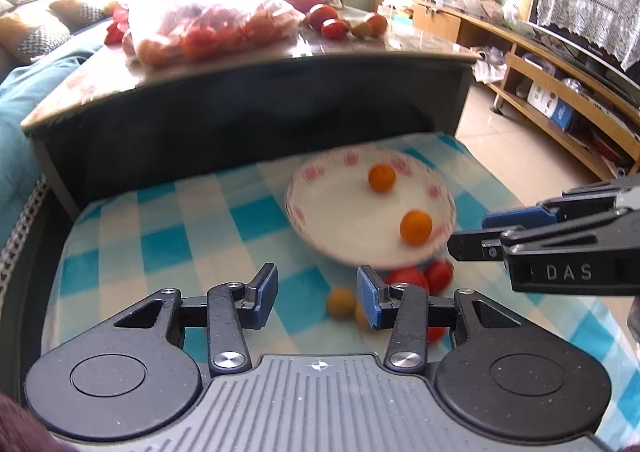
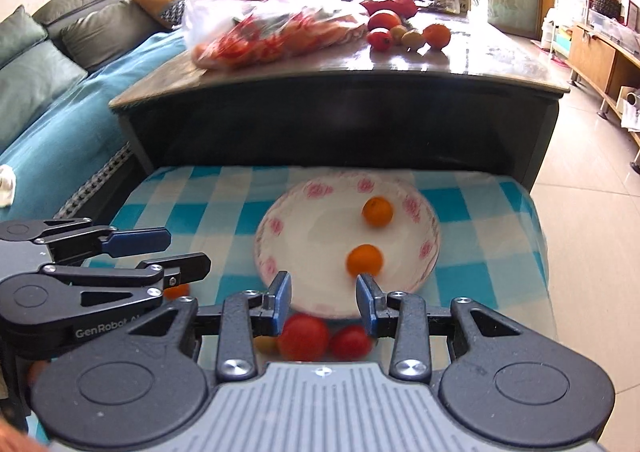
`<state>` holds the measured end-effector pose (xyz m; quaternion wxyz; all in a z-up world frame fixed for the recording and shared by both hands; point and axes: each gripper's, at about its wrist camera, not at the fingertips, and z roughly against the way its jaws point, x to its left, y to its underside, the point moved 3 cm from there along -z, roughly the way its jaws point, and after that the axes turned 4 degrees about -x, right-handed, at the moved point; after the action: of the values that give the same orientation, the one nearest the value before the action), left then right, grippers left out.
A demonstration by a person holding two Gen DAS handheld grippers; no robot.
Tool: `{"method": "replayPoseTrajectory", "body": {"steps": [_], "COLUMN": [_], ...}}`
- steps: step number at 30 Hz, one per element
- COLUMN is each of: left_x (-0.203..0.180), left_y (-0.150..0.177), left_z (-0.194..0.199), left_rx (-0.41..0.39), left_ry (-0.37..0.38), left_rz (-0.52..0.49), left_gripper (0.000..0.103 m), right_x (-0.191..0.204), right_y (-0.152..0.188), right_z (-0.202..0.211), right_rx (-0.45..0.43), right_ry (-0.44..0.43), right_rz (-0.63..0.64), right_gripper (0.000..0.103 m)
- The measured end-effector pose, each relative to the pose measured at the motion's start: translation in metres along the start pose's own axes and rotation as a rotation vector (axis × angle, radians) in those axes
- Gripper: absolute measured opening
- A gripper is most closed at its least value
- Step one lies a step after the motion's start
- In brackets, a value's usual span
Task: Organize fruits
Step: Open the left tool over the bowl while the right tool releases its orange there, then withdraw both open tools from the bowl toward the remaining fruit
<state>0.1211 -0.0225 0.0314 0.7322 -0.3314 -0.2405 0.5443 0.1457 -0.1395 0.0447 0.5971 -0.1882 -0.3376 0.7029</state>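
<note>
Nearest us, our left gripper [image 1: 317, 298] hangs with its jaws apart and nothing between them; our right gripper [image 2: 323, 302] is likewise parted and empty. Below them we count two red tomatoes [image 2: 305, 336] and at least one small yellowish fruit [image 1: 341, 302] on the blue-checked cloth [image 1: 160, 248], just beside the white plate [image 2: 316, 228]. Two small oranges [image 2: 377, 211] sit apart on that plate. Behind stands a dark table [image 2: 360, 64] bearing one fruit-filled plastic bag [image 2: 272, 24].
</note>
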Motion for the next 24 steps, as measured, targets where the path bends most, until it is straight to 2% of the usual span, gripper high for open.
{"method": "replayPoseTrajectory", "body": {"steps": [9, 19, 24], "left_x": [-0.002, -0.027, -0.037], "left_y": [0.04, 0.068, 0.078], "left_z": [0.01, 0.0, -0.012], "left_rx": [0.072, 0.124, 0.14], "left_ry": [0.049, 0.078, 0.065], "left_rz": [0.09, 0.072, 0.032], "left_gripper": [0.053, 0.053, 0.054], "right_x": [0.008, 0.006, 0.001], "right_y": [0.034, 0.053, 0.057], "right_z": [0.014, 0.025, 0.025], "right_rx": [0.044, 0.067, 0.078], "right_ry": [0.01, 0.014, 0.013], "right_rz": [-0.009, -0.028, -0.029], "right_gripper": [0.038, 0.038, 0.038]}}
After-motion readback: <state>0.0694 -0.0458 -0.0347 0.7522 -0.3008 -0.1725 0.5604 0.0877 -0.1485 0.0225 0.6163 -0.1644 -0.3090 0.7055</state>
